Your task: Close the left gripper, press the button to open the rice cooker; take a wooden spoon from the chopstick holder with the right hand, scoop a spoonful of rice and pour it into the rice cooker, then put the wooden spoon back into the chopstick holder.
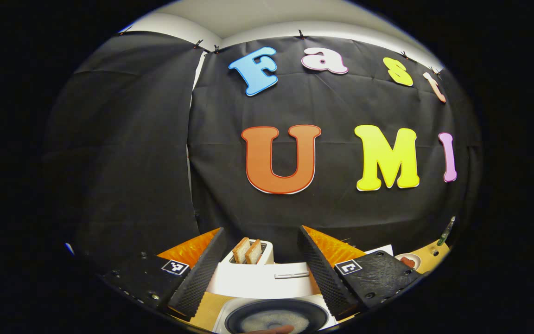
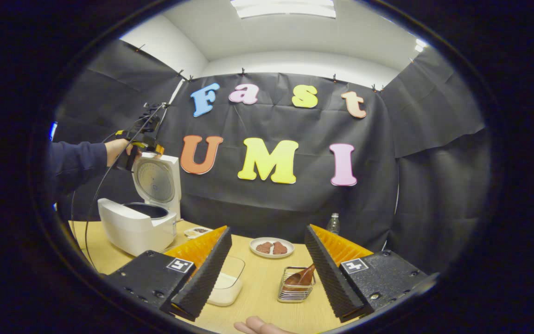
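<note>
The rice cooker (image 2: 138, 226) stands at the far left of the wooden table (image 2: 267, 297) with its lid (image 2: 157, 180) raised upright, so the dark inner pot (image 1: 276, 317) is open to see. In the right gripper view the left gripper (image 2: 143, 134), held by a hand (image 2: 117, 149) in a dark sleeve, is up beside the top edge of the lid. In its own view the left gripper (image 1: 260, 271) has its fingers spread apart with nothing between them, and it looks down over the pot (behind it a white toaster (image 1: 260, 273) with two slices of bread).

The right gripper (image 2: 267, 273) hovers over the table, its fingers also wide apart and empty. Between them stands the wire chopstick holder (image 2: 296, 288) with the wooden spoon (image 2: 300, 277) inside. Just left of it, partly behind the left finger, is a clear container of rice (image 2: 226, 282). A plate (image 2: 271, 247) with two brown pieces lies farther back
</note>
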`<state>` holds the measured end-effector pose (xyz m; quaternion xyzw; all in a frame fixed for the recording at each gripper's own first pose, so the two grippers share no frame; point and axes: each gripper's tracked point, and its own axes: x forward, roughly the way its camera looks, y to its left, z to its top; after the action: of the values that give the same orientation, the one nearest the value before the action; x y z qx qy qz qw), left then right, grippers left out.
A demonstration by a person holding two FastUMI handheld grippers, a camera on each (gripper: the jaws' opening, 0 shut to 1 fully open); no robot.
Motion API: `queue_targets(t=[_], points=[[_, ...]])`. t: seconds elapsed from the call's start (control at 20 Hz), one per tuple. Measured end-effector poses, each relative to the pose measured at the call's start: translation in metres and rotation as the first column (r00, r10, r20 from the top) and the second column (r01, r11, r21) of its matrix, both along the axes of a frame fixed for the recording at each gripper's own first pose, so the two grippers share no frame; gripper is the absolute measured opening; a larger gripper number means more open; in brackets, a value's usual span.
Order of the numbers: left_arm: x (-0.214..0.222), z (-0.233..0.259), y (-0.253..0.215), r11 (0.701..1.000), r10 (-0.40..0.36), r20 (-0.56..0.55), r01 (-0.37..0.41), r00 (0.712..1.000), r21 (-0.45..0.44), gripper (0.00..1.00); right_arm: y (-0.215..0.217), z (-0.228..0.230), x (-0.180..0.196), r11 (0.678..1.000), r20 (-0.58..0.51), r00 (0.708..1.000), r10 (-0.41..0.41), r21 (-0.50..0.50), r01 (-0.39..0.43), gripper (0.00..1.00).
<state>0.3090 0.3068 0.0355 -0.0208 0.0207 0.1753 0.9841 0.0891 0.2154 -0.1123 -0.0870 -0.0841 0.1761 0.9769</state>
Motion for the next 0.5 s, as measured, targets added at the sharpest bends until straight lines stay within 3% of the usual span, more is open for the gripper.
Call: queue_targets(t=[0.25,0.5], points=[[-0.032,-0.023,-0.025,0.999,-0.029,-0.063,0.032,0.998,0.036,0.92,-0.010,0.001,-0.024,0.999,0.003,0.999,-0.036,0.031,0.036,1.00],[-0.060,-0.045,-0.048,0.997,-0.068,-0.095,0.066,0.993,-0.026,0.91,-0.020,-0.012,-0.042,0.999,-0.040,0.998,-0.043,0.031,0.044,1.00]])
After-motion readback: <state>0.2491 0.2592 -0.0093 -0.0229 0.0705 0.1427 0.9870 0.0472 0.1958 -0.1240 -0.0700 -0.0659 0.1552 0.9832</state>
